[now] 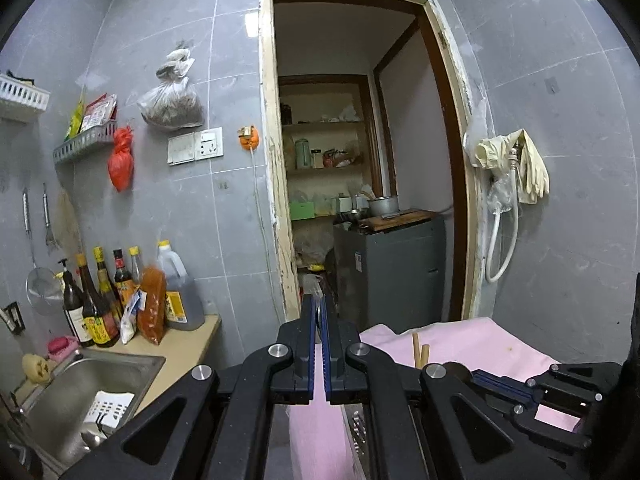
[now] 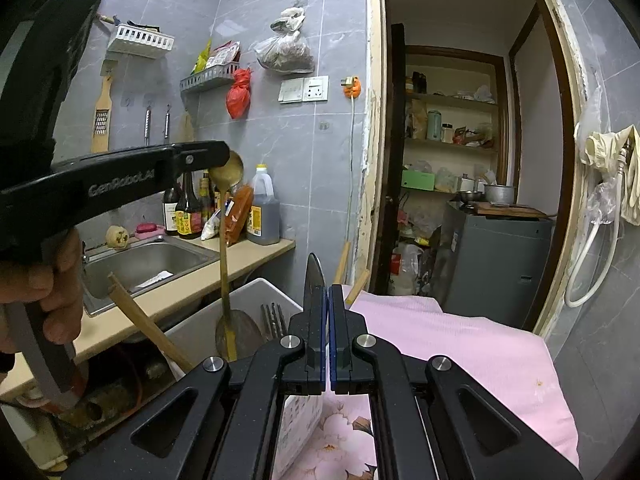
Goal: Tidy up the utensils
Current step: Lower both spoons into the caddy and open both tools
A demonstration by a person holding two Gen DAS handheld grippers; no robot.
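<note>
A long brass spoon (image 2: 225,248) hangs upright, and my left gripper (image 2: 224,153) is shut on its bowl. The handle's lower end reaches down into a white bin (image 2: 260,292) that holds forks (image 2: 274,316) and a dark ladle (image 2: 244,334). In the left wrist view, my left gripper (image 1: 320,312) shows only a thin edge of the spoon between its pads. My right gripper (image 2: 326,292) is shut on a dark pointed knife (image 2: 314,270), blade tip upward. It stands to the right of the bin, over a pink cloth (image 2: 460,344). The right gripper (image 1: 480,378) also appears low at the right in the left wrist view.
A steel sink (image 2: 148,264) and a counter with sauce bottles (image 2: 188,212) lie to the left. A wooden handle (image 2: 148,320) leans by the bin. Two wooden stick ends (image 1: 421,354) rise behind the cloth. An open doorway (image 2: 460,140) is ahead. A person's hand (image 2: 44,288) holds the left gripper.
</note>
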